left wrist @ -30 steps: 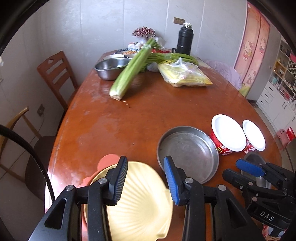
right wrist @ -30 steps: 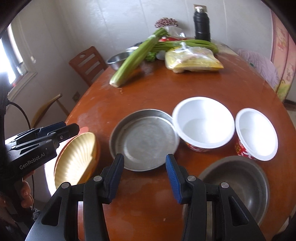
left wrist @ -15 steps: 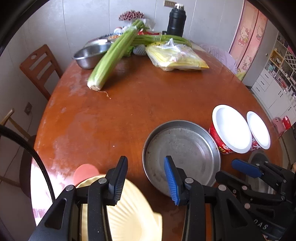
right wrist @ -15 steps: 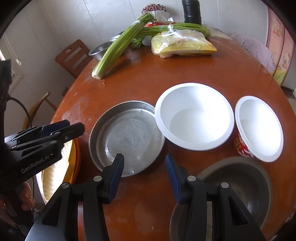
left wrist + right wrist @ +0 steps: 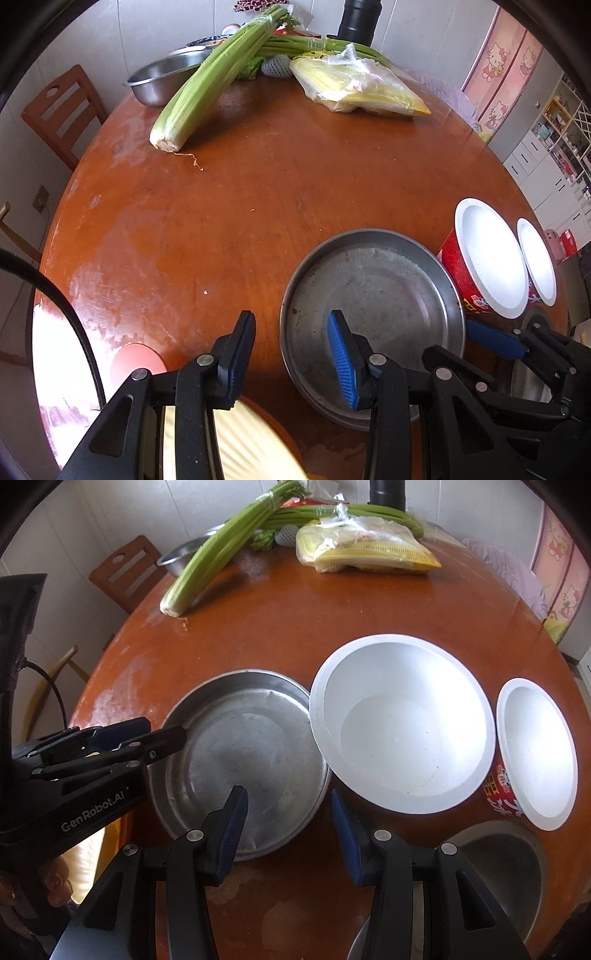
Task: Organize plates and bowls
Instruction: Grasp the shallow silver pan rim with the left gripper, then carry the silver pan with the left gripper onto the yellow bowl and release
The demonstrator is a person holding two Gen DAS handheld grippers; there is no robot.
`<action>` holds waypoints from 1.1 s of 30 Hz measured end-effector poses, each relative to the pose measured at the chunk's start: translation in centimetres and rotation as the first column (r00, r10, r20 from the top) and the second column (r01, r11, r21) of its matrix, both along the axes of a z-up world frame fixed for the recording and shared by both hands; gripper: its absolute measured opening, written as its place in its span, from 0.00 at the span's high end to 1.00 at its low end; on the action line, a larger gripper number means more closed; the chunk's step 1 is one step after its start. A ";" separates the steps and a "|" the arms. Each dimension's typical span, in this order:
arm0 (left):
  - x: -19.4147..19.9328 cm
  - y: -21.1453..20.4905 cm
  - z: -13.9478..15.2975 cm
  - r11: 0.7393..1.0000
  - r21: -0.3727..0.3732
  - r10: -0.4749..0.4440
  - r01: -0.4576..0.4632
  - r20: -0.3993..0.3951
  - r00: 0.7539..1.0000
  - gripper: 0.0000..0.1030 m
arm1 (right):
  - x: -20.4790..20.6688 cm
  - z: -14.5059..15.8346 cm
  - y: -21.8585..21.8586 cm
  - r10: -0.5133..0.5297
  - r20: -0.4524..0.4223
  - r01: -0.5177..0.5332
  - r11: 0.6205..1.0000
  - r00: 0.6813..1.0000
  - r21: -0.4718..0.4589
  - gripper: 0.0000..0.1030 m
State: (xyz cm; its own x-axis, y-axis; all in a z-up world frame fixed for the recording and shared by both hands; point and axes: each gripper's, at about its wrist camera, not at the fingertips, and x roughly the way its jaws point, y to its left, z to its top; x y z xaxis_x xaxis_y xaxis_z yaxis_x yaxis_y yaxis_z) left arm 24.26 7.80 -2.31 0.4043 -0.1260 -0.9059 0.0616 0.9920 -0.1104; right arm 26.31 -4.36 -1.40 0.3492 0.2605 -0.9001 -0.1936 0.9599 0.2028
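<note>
Both my tongs hang open and empty over the tabletop (image 5: 258,229) — the left tongs (image 5: 291,354) straddling the near rim of the steel pan (image 5: 243,760), the right tongs (image 5: 288,823) just beside it. The large white bowl (image 5: 402,723) overlaps the pan's edge, so lifting carelessly could tip it — or my tongs could collide.

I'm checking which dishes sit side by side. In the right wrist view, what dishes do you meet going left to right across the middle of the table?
Round flat-bottomed metal pan → large white bowl with a red printed outside → smaller white bowl with a red printed outside.
</note>
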 end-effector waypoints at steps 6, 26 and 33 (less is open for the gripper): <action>0.2 -0.5 -0.9 1.000 0.023 -0.010 0.011 -0.019 1.000 0.77 | 0.4 -0.6 0.7 0.018 -0.008 -0.018 1.000 1.000 -0.020 0.53; -2.8 1.9 3.4 0.999 0.023 0.041 -0.043 0.100 0.994 0.79 | -1.4 3.0 2.3 0.063 0.099 -0.068 0.997 0.993 0.042 0.51; -5.0 2.9 6.3 0.997 0.025 0.063 -0.068 0.168 0.984 0.79 | -2.9 5.3 2.9 0.080 0.152 -0.091 0.994 0.985 0.067 0.51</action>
